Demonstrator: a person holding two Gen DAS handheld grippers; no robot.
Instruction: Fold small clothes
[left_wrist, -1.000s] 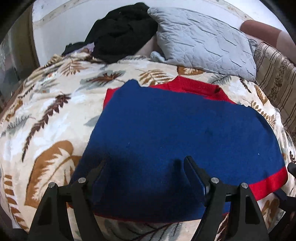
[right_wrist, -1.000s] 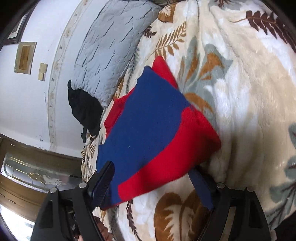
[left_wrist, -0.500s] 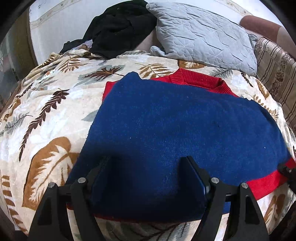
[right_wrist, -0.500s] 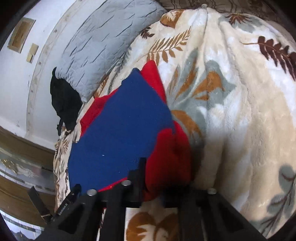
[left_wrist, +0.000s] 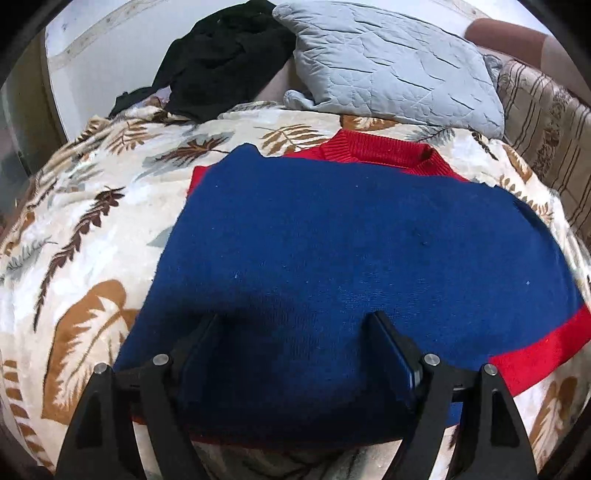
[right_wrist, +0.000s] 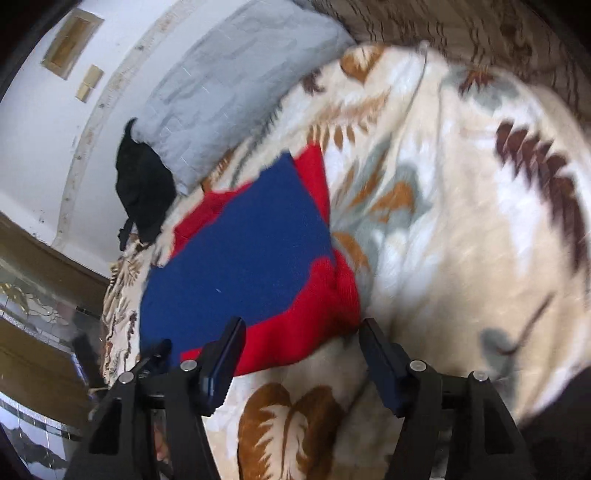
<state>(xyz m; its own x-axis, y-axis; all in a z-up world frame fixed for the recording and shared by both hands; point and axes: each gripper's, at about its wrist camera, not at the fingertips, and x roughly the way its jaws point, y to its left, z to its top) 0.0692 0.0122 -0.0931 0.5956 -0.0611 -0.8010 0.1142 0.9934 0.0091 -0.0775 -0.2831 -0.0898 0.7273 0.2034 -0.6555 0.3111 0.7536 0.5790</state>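
A small blue and red knit sweater (left_wrist: 351, 251) lies folded flat on a leaf-print blanket (left_wrist: 85, 229), red collar at the far side, red hem band at the right. My left gripper (left_wrist: 295, 321) is open, its fingers resting over the sweater's near edge with blue cloth between them. In the right wrist view the sweater (right_wrist: 240, 254) lies ahead and to the left. My right gripper (right_wrist: 301, 326) is open, just short of the sweater's red corner, holding nothing.
A grey quilted pillow (left_wrist: 391, 62) and a heap of black clothing (left_wrist: 221, 55) lie at the head of the bed against a white wall. A striped brown cushion (left_wrist: 546, 122) sits at the right. The blanket (right_wrist: 461, 221) spreads wide to the right of the sweater.
My right gripper, shut on the sweater's red corner half a second ago, has opened and let it go, drawing back slightly. My left gripper stayed open over the near edge.
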